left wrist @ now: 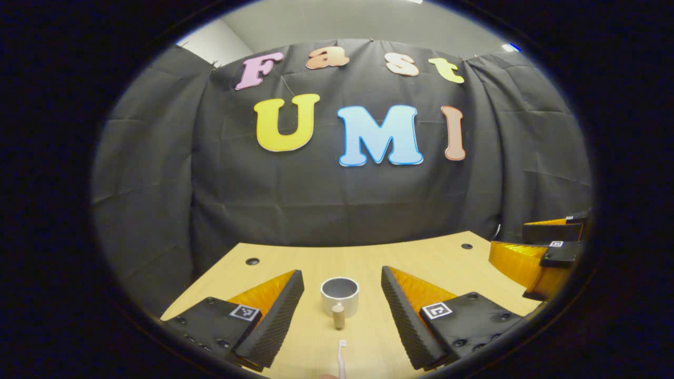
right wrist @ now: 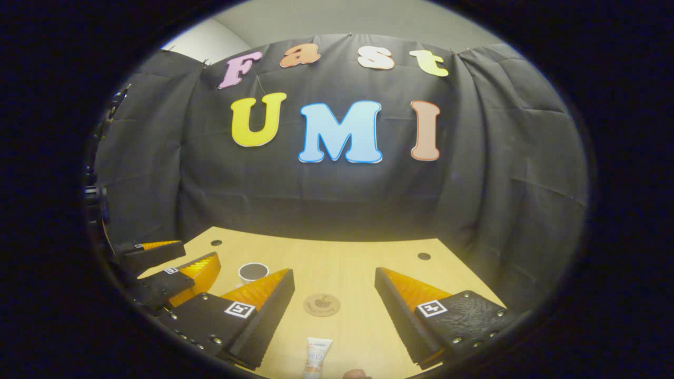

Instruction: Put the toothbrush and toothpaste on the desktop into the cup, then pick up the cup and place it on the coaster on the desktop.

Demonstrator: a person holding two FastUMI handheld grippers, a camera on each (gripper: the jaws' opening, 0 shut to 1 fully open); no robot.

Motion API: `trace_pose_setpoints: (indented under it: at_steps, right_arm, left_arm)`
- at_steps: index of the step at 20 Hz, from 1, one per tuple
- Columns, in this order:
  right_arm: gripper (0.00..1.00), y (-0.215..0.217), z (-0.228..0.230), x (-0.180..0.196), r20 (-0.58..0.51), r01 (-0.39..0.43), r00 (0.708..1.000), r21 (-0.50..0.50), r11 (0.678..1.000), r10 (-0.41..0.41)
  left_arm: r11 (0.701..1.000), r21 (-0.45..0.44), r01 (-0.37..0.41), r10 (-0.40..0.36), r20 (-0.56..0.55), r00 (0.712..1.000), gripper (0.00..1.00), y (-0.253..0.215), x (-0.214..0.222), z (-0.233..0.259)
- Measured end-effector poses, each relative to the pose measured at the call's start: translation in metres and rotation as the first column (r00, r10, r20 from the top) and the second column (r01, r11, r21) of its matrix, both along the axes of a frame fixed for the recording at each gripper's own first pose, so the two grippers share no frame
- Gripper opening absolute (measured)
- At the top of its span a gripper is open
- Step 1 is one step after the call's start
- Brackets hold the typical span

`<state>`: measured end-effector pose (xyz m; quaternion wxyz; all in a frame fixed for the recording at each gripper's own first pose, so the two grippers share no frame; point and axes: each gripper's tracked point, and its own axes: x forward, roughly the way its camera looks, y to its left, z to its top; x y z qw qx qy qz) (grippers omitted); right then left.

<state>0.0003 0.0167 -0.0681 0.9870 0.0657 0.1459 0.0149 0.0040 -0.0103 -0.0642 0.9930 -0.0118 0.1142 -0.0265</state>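
A white cup (left wrist: 339, 296) with a wooden handle stands on the wooden desktop (left wrist: 432, 255), between and just beyond my left gripper (left wrist: 342, 287), which is open. A white toothbrush (left wrist: 342, 358) lies near the front edge, its head toward the cup. In the right gripper view my right gripper (right wrist: 334, 287) is open above the desk, with a round wooden coaster (right wrist: 321, 305) between its fingers and a white toothpaste tube (right wrist: 317, 358) lying nearer to me. The cup (right wrist: 253, 272) stands to the left there, next to the left gripper (right wrist: 174, 266).
Black cloth hangs behind the desk (right wrist: 337, 252) and on both sides. Small dark holes (left wrist: 252, 261) sit near the desk's far corners. In the left gripper view the right gripper (left wrist: 547, 247) is at the far right edge.
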Motion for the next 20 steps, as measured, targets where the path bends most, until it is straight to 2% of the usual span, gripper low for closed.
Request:
trace_pose_setpoints:
  at_steps: [6, 7, 8, 9, 15, 20]
  right_arm:
    - [0.96, 0.01, -0.04, -0.002, -0.156, -0.023, 0.987, 0.028, 0.999, 0.027]
    - [0.96, 0.012, -0.046, -0.005, -0.178, -0.025, 0.984, 0.032, 0.999, 0.03]
    - [0.96, 0.013, -0.051, -0.005, -0.197, -0.028, 0.98, 0.037, 0.999, 0.034]
    - [0.98, 0.015, -0.059, -0.005, -0.222, -0.031, 0.974, 0.041, 0.999, 0.039]
    - [0.96, 0.026, -0.095, -0.013, -0.363, -0.059, 0.929, 0.046, 0.997, 0.072]
    - [0.96, 0.036, -0.126, -0.018, -0.466, -0.097, 0.878, 0.051, 0.994, 0.109]
  left_arm:
    - [1.0, -0.03, -0.008, 0.003, -0.162, 0.987, 0.96, 0.006, -0.004, -0.045]
    - [0.999, -0.033, -0.011, 0.005, -0.185, 0.983, 0.91, 0.007, -0.004, -0.051]
    - [0.999, -0.031, -0.011, 0.004, -0.215, 0.977, 0.96, 0.007, -0.006, -0.059]
    - [1.0, -0.027, -0.01, 0.003, -0.244, 0.97, 0.96, 0.008, -0.005, -0.066]
    - [0.999, -0.04, -0.007, -0.01, -0.422, 0.907, 0.96, 0.007, -0.007, -0.117]
    - [0.999, -0.045, -0.008, -0.019, -0.553, 0.833, 0.96, 0.003, -0.014, -0.158]
